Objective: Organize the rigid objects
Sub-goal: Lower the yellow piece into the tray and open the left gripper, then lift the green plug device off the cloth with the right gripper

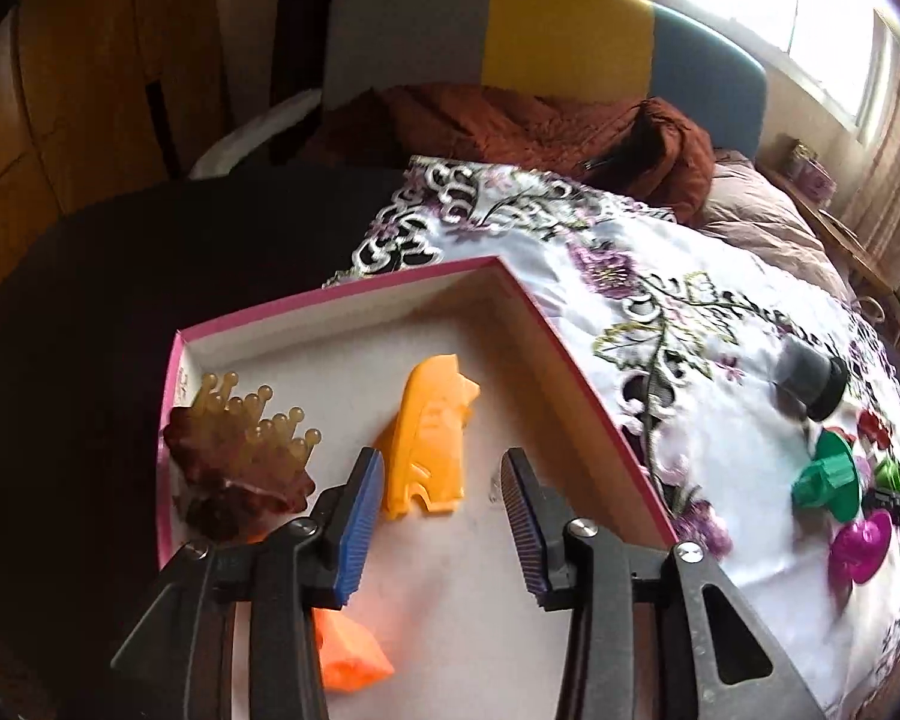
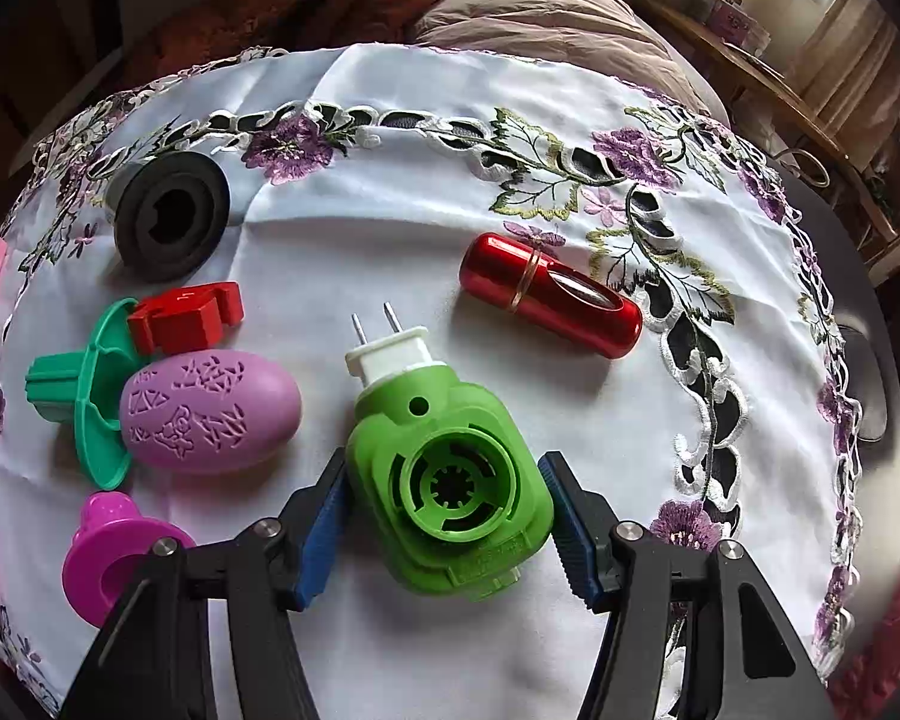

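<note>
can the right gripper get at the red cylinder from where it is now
Probably not yet: the right gripper is shut on the green plug-in unit. The red cylinder lies clear on the cloth beyond, nothing blocking it.

Green plug (image 2: 450,480), purple-flowered white cloth (image 2: 390,228)

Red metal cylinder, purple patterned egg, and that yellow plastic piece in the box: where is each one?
Red metal cylinder (image 2: 549,295): right wrist view, on its shiny side.
Purple patterned egg (image 2: 210,418): right wrist view, on its carved top face.
Yellow plastic piece (image 1: 429,447): left wrist view, on its broad middle.
</note>
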Demonstrator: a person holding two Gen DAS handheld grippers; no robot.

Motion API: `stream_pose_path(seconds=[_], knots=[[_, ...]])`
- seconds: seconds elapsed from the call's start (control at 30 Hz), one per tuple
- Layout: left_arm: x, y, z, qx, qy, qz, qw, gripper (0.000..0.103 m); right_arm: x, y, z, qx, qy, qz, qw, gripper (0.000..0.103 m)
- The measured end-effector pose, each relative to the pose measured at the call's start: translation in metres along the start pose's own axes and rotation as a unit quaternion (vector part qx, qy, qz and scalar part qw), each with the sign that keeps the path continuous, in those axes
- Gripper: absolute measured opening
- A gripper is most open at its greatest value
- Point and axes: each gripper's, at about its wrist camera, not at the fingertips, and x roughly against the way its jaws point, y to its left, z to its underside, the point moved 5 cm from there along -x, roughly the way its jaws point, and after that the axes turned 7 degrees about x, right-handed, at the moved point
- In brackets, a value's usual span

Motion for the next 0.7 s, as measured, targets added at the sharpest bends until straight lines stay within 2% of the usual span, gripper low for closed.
stream_pose_path(seconds=[0.27,0.7], knots=[[0.045,-0.007,0.017,-0.013,-0.046,0.011,0.9988,0.041,-0.001,0.0,-0.001,0.005,-0.001,0.003,1.0,0.062],[0.076,-0.008,0.049,-0.016,-0.044,0.021,0.9987,0.041,-0.001,0.0,0.0,0.003,0.0,-0.001,1.0,0.062]])
